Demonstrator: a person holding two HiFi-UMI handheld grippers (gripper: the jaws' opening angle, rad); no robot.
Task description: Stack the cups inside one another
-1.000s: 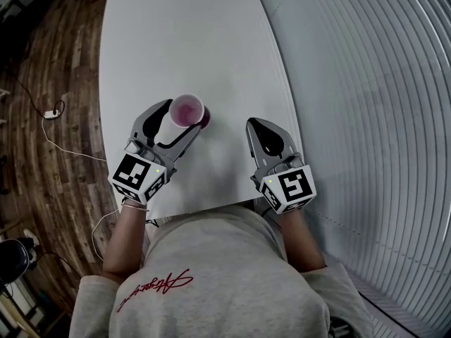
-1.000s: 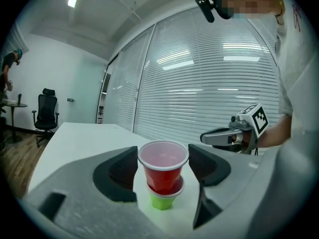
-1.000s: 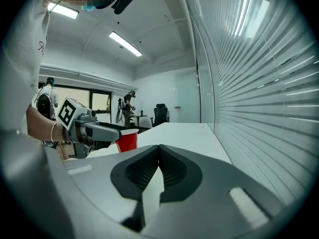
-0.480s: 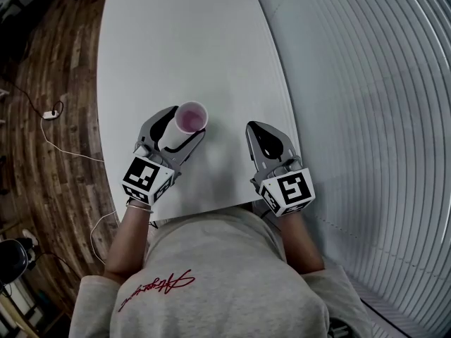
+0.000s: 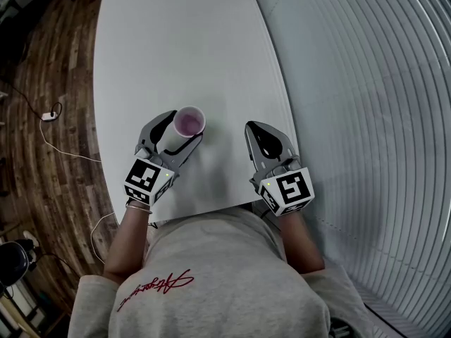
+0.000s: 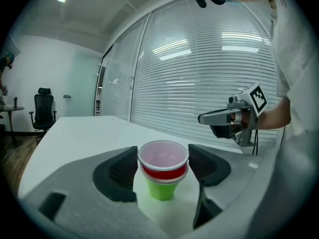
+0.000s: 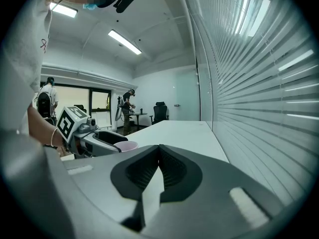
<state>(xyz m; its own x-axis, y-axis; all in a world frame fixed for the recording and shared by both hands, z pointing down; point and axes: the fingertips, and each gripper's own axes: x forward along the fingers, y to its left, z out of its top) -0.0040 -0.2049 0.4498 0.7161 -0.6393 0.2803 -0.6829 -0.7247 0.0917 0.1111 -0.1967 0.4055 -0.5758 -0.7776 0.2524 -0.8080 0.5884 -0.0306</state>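
Now the left gripper pinches the nested cups by the rim, upright and centred between its jaws. Right gripper, jaws pressed together on nothing, sits farther off.

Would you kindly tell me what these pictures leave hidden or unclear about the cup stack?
Head view: the pink cup rim hides the red cup and green cup below it.
Right gripper view: the left gripper hides all but that rim.
Left gripper view: whether the green cup touches the table is unclear.
Right gripper view: the far people are too small.
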